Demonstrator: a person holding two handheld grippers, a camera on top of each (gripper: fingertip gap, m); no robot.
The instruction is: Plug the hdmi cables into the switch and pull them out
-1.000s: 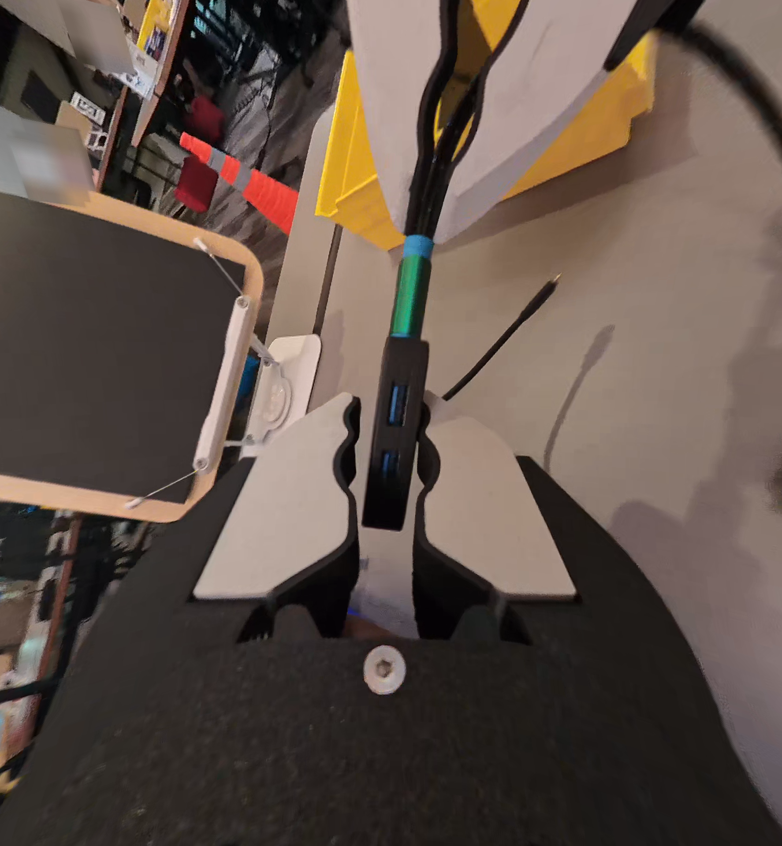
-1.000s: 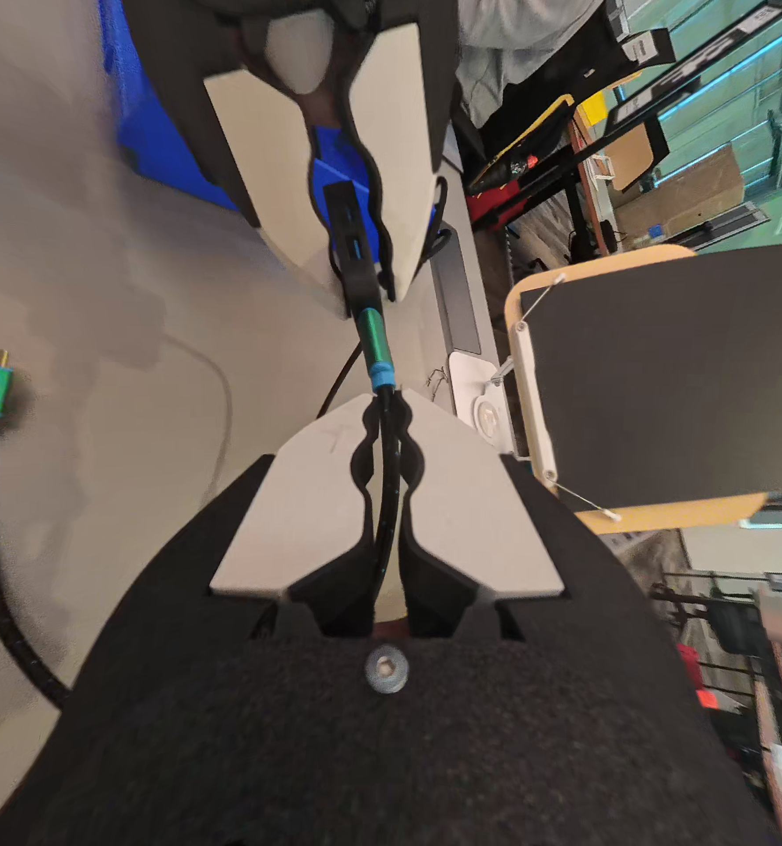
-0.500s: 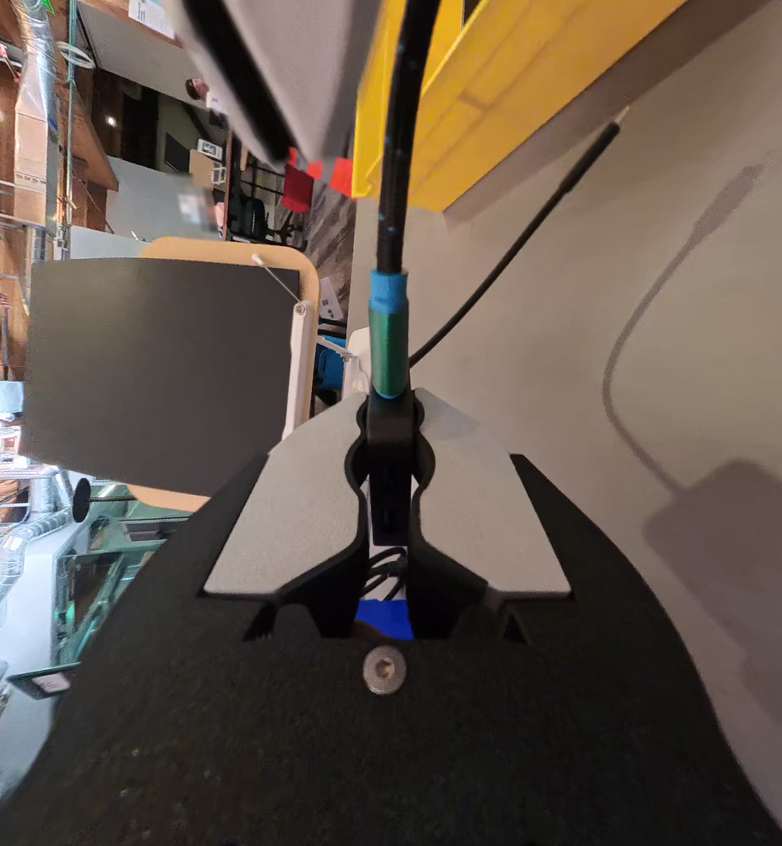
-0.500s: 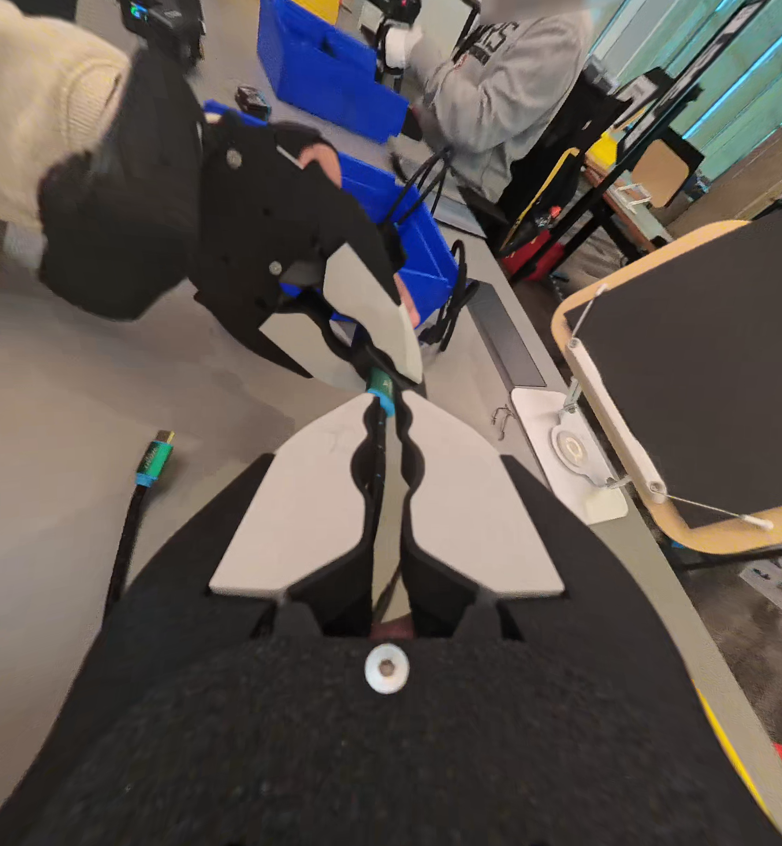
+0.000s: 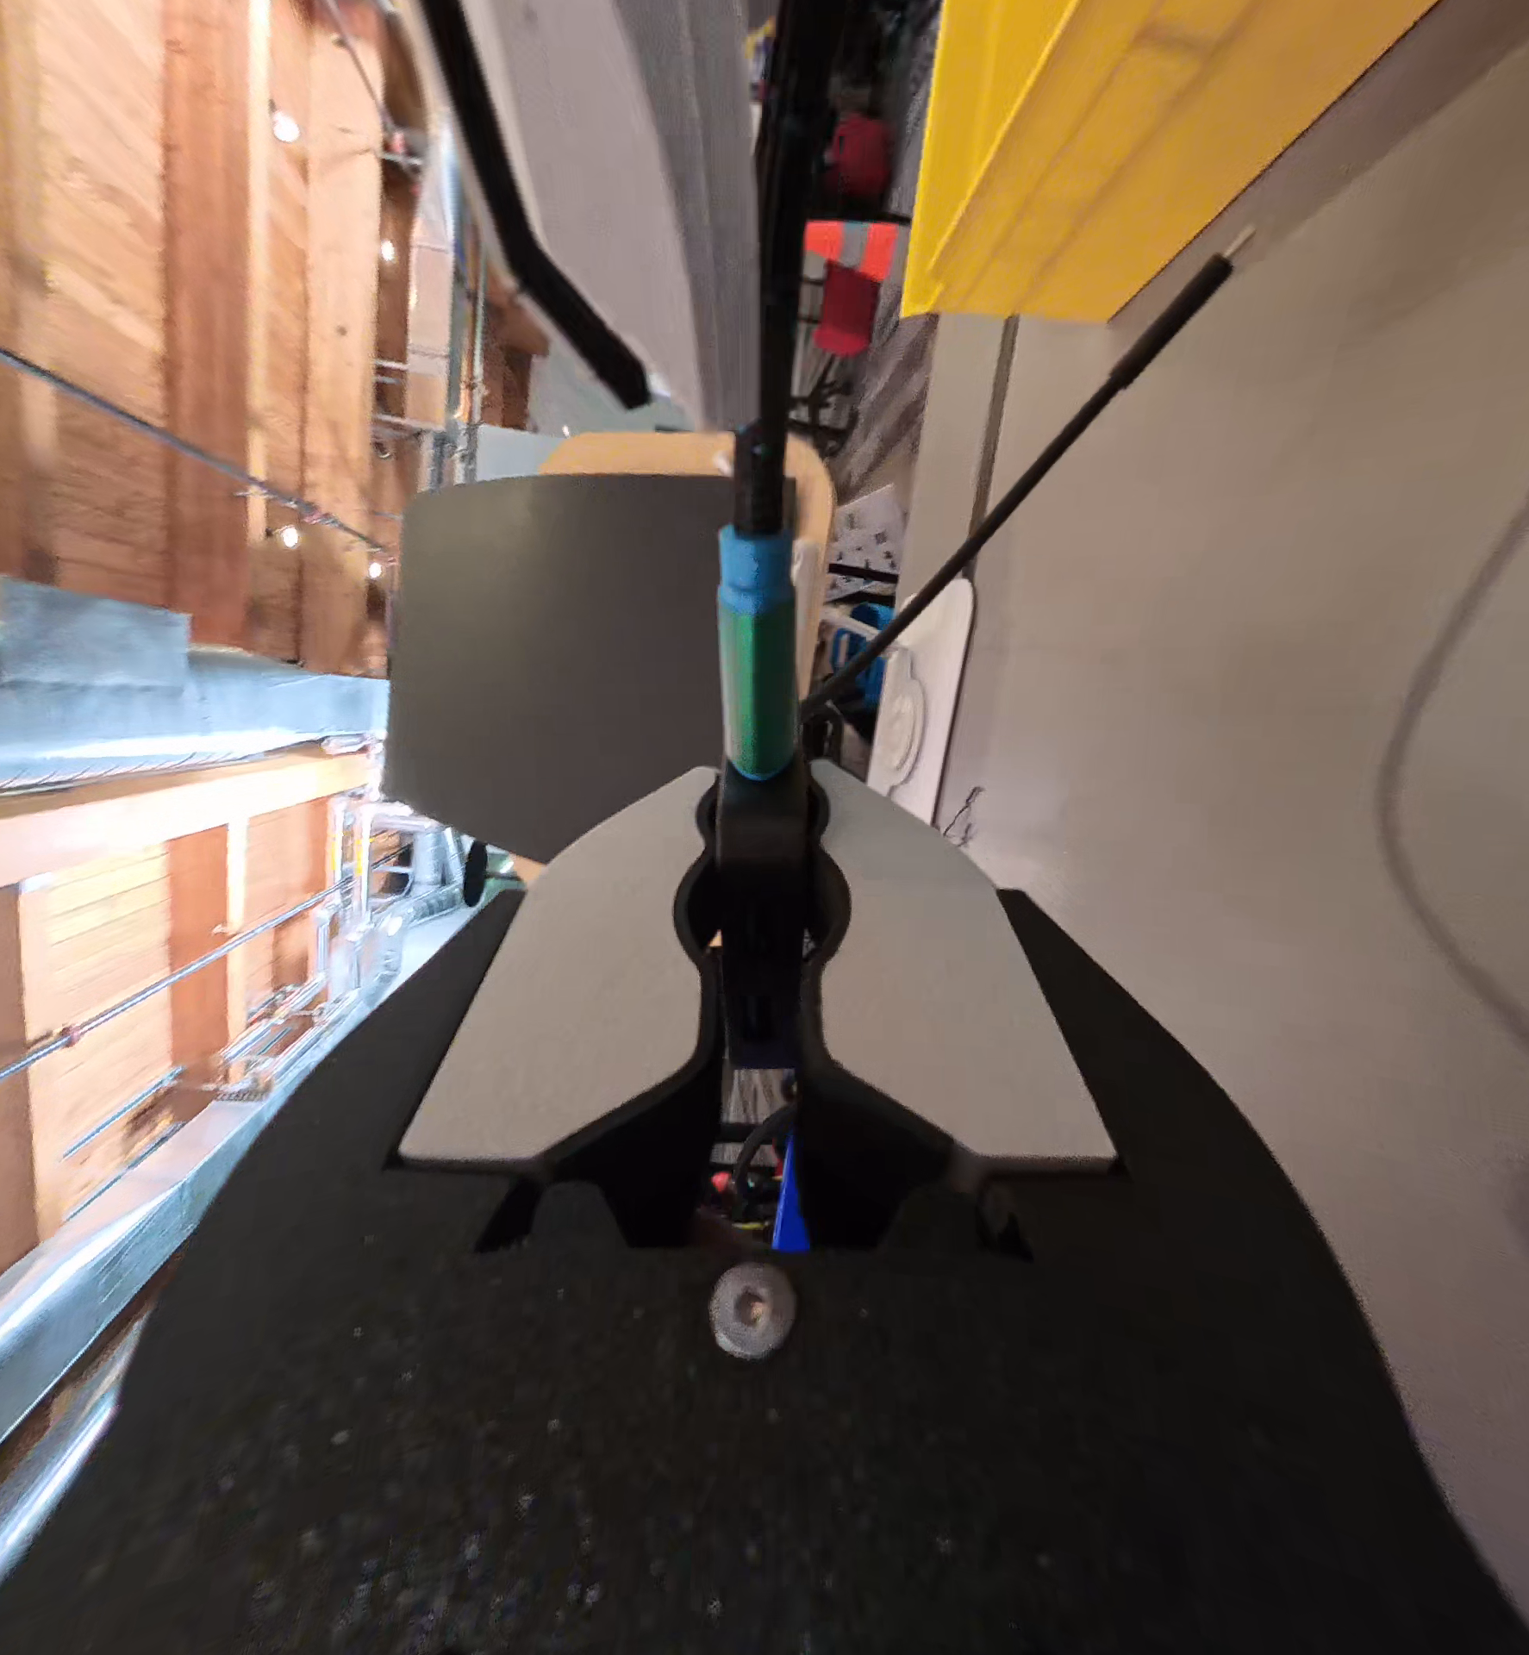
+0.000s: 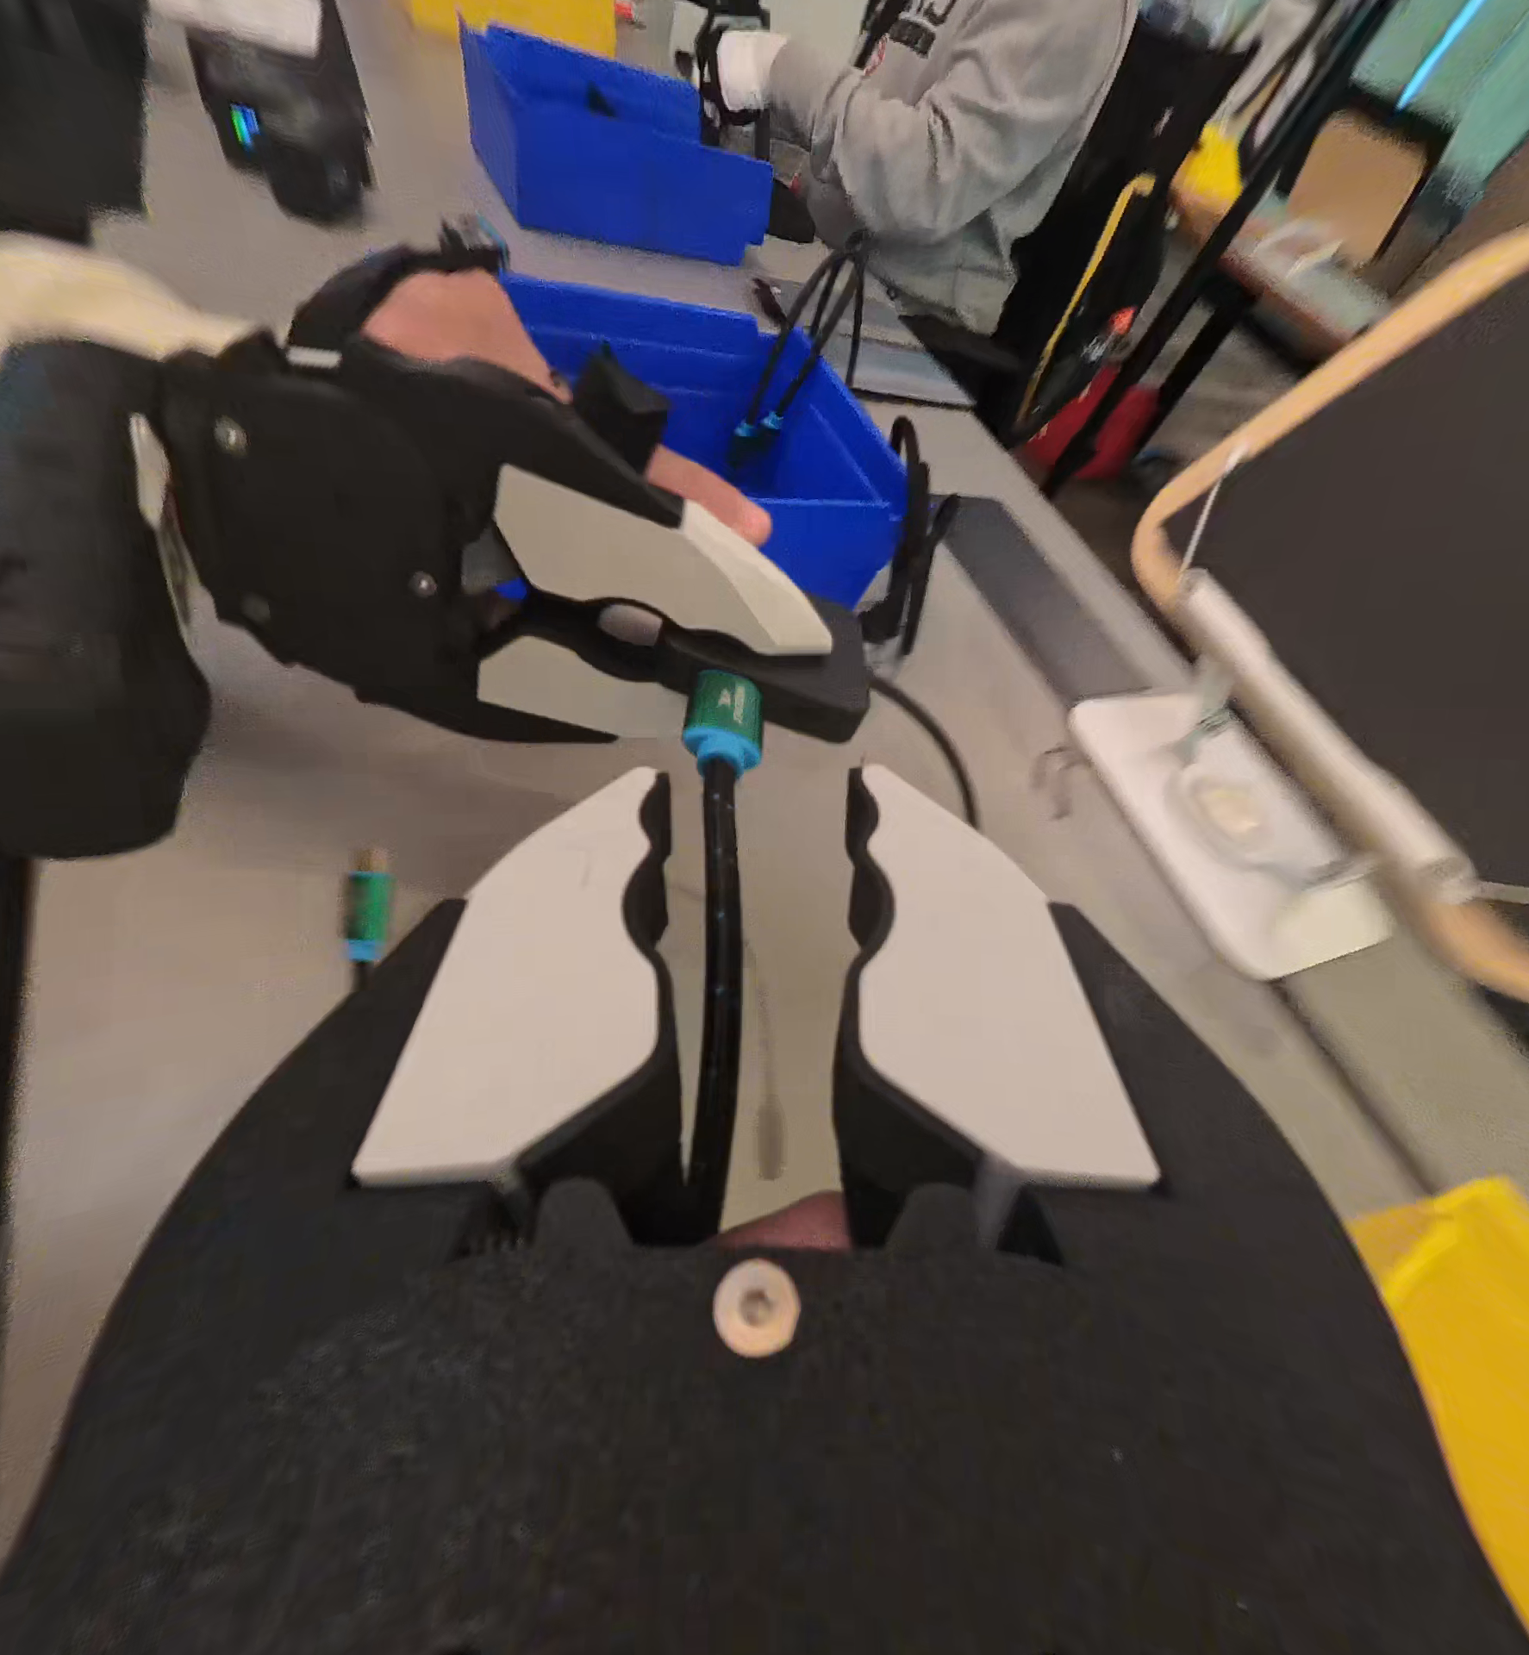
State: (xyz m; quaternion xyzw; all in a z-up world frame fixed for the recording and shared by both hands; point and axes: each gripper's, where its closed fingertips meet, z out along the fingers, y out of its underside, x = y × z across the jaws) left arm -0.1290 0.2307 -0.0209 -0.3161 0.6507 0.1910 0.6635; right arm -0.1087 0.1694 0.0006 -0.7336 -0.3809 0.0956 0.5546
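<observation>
My left gripper (image 5: pixel 756 788) is shut on the black switch (image 5: pixel 756 904) and holds it above the grey table. A green HDMI plug (image 5: pixel 756 681) with a blue collar sits in the switch's end. In the right wrist view the left gripper (image 6: pixel 797 663) holds the switch (image 6: pixel 819 694) level, with the plug (image 6: pixel 723 712) in its side. My right gripper (image 6: pixel 756 784) is open; the plug's black braided cable (image 6: pixel 718 967) runs loose between its fingers. A second green HDMI plug (image 6: pixel 369 904) lies on the table at the left.
Blue bins (image 6: pixel 743 430) stand behind the left gripper, with cables in one. A yellow bin (image 5: pixel 1101 152) is near my right side. A black board with a tan rim (image 6: pixel 1415 555) and a white stand (image 6: pixel 1227 842) are at the right edge. A seated person in grey (image 6: pixel 949 134) is at the back.
My right gripper has opened and let go of the cable, and has drawn back a little from the plug. The left gripper has turned the switch level, still holding it.
</observation>
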